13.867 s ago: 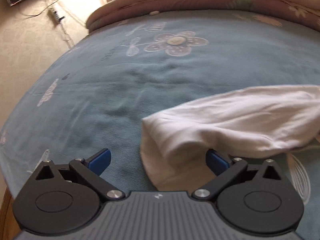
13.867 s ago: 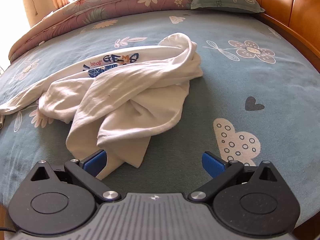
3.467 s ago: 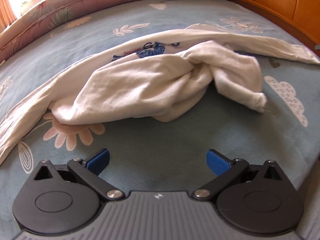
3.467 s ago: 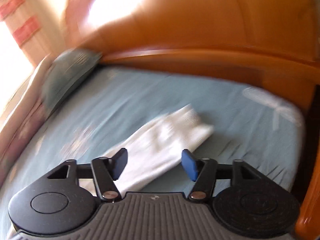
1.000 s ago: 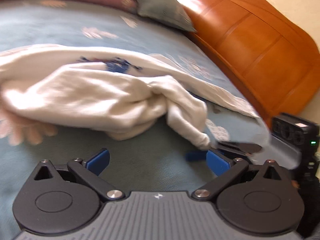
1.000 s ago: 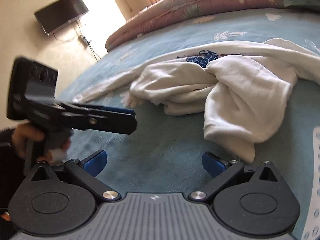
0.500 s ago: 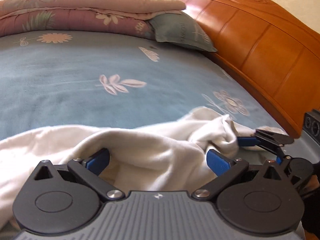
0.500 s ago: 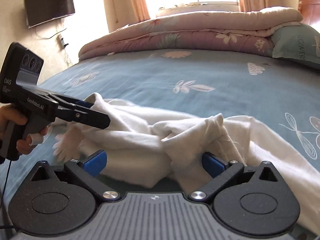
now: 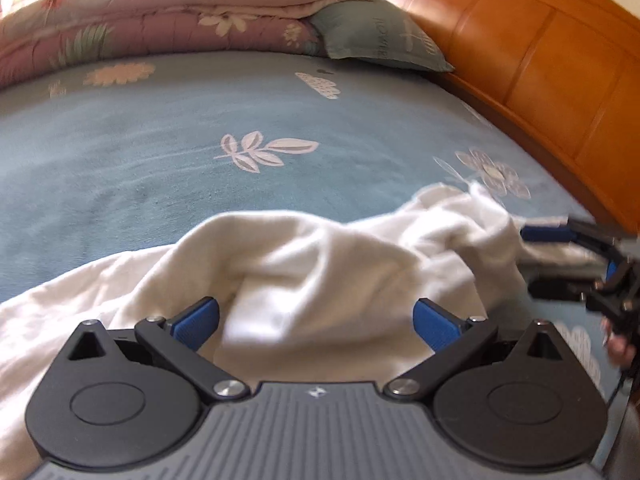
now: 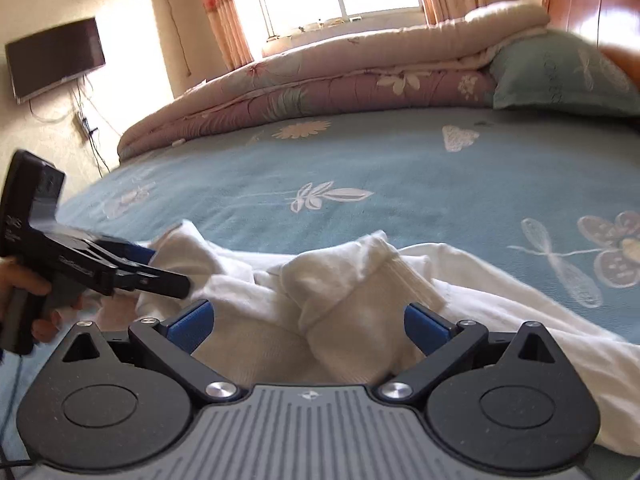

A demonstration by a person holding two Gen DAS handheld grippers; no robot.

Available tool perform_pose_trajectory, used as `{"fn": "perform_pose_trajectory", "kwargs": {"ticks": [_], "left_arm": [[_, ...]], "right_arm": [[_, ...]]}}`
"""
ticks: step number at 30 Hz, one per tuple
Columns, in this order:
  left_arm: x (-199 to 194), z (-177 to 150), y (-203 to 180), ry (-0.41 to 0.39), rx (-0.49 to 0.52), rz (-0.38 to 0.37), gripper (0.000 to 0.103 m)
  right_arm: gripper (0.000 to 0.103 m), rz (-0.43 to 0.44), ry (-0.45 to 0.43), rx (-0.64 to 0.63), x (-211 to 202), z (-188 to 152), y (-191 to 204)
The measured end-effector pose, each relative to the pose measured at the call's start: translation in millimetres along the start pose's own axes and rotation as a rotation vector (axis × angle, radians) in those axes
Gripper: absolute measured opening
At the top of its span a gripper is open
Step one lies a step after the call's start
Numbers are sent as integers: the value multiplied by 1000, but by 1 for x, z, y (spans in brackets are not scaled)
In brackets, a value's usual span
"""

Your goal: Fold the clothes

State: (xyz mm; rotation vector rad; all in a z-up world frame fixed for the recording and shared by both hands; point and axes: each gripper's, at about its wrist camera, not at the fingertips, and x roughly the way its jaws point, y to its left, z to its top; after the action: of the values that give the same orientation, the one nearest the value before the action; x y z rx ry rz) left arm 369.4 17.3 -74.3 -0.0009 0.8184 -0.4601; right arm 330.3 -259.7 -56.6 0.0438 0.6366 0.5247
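Note:
A crumpled white garment lies in a heap on the blue flowered bedsheet. My left gripper is open, low over the heap, with a thick fold of cloth between its blue pads. In the right wrist view the garment bunches up between the open fingers of my right gripper. There my left gripper comes in from the left, its fingers on either side of a cloth bump. My right gripper shows open at the heap's right end. The garment's print is hidden.
A folded pink quilt and a green pillow lie along the far side of the bed. The orange wooden headboard runs along the right. A person's hand holds the left gripper. A wall television hangs beside the window.
Over the last second both grippers swung down low and in toward the heap from opposite ends. Cloth now sits between each pair of open fingers. Neither gripper has shut.

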Motion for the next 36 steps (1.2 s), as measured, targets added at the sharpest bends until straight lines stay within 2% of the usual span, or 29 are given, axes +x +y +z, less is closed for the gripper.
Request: {"fn": "perform_pose_trajectory", "kwargs": {"ticks": [3,7,13,15,18,22,26,28,30,32,36], "left_arm": [[-25,-23,-26,-12,124,65,102],[-31,-54,-65,-46,333,209,102],[17,-62,-106,-92,655,467,102],[33,-58,-110,-117,729,539,102],[25,-50,-108,-151,714,587,102],[1,-41,-104,-207,667,627,102],[-28,-42,-98,-329,581,660,102],[-13,-42,-97,-263,621,643,102],[8,-50,-100,-218,709,656,102],[23,-60,-105,-201,797,687,102],[29,-65,-109,-216,817,691,102]], "right_arm": [[103,-65,15,-98,-20,-13,14],[103,-120,49,-183,-36,-34,32],[103,-96,72,-143,-43,-56,52],[103,-86,68,-112,-45,-59,54],[103,-78,65,-84,-48,-61,54],[103,-90,56,-116,-52,-60,55],[103,-92,41,-142,-52,-58,58],[103,-77,39,-138,-48,-56,61],[103,-66,37,-132,-44,-55,63],[103,-56,44,-130,-39,-54,64],[103,-19,66,-70,-29,-55,53]]}}
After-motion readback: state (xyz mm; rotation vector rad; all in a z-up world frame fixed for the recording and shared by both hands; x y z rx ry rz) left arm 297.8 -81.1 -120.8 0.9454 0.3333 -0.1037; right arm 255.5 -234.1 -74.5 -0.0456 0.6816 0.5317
